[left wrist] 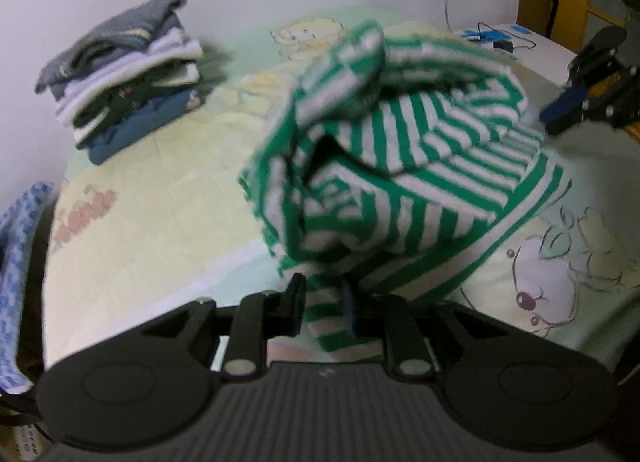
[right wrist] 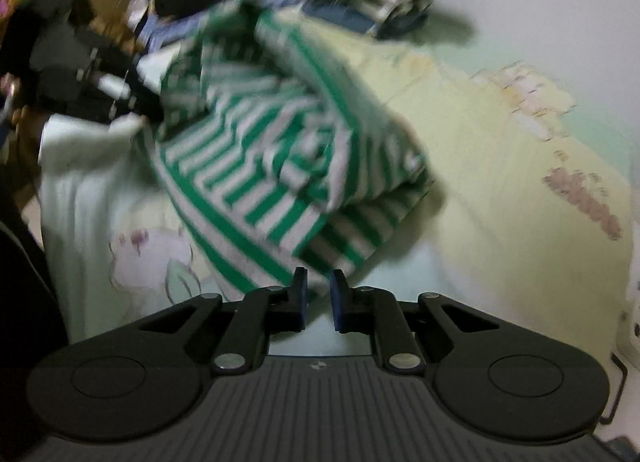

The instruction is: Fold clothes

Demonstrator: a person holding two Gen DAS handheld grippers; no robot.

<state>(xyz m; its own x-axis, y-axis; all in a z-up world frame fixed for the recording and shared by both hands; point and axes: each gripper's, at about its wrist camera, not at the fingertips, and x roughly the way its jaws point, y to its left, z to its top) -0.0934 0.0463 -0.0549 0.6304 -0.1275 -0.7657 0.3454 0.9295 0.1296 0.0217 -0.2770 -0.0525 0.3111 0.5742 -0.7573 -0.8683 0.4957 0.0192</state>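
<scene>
Striped green-and-white garment (left wrist: 400,150), bunched on the bed (left wrist: 160,214), one edge pinched in left gripper (left wrist: 322,298) fingers. Right gripper (right wrist: 319,294) fingers nearly closed, gripping nothing visible. Risk: one-sided pull, dragging the bundle askew and undoing folds.

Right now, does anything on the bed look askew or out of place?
Yes: the green striped garment sits in a rumpled, uneven heap, a strip of it between the left tool's fingers, unlike the neat folded stack by the wall.
</scene>
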